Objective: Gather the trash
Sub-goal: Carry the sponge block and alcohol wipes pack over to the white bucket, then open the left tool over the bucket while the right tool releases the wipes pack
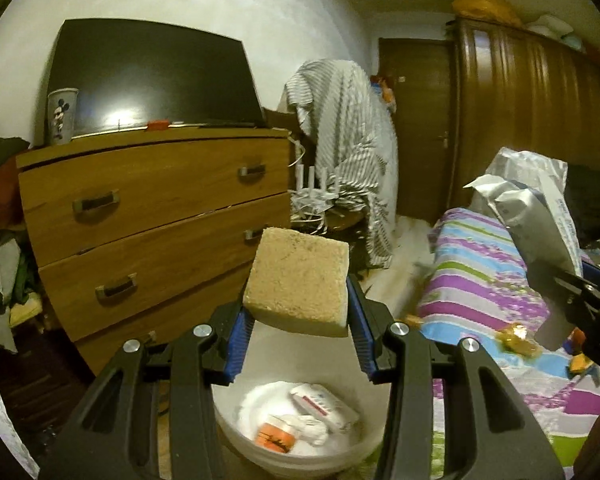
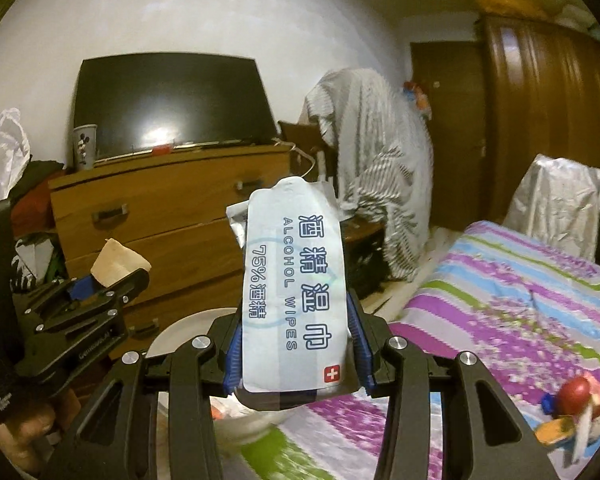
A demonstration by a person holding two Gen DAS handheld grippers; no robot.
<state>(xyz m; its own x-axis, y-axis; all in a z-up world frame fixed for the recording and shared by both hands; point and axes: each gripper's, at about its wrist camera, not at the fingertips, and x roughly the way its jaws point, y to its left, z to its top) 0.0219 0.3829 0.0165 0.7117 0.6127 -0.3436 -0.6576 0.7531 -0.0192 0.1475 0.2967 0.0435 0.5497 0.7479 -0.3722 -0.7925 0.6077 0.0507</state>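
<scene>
My left gripper (image 1: 296,320) is shut on a tan sponge (image 1: 298,282), held above a white bucket (image 1: 364,404) that has a white packet and an orange-lidded item inside. My right gripper (image 2: 296,344) is shut on a pale blue alcohol wipes packet (image 2: 294,292), which stands upright between the blue pads. In the left wrist view that packet (image 1: 540,220) shows at the right edge, over the bed. In the right wrist view the left gripper (image 2: 88,292) with the sponge (image 2: 116,266) is at the left, and the bucket's rim (image 2: 192,324) shows below the fingers.
A wooden chest of drawers (image 1: 152,216) with a dark TV (image 1: 152,76) and a printed cup (image 1: 62,114) stands ahead. A striped cloth (image 1: 348,152) drapes a chair. The striped bed (image 2: 512,304) at right carries small wrappers (image 1: 516,340), a red toy (image 2: 576,392) and a silver bag (image 2: 556,204). A wardrobe (image 1: 532,108) is beyond.
</scene>
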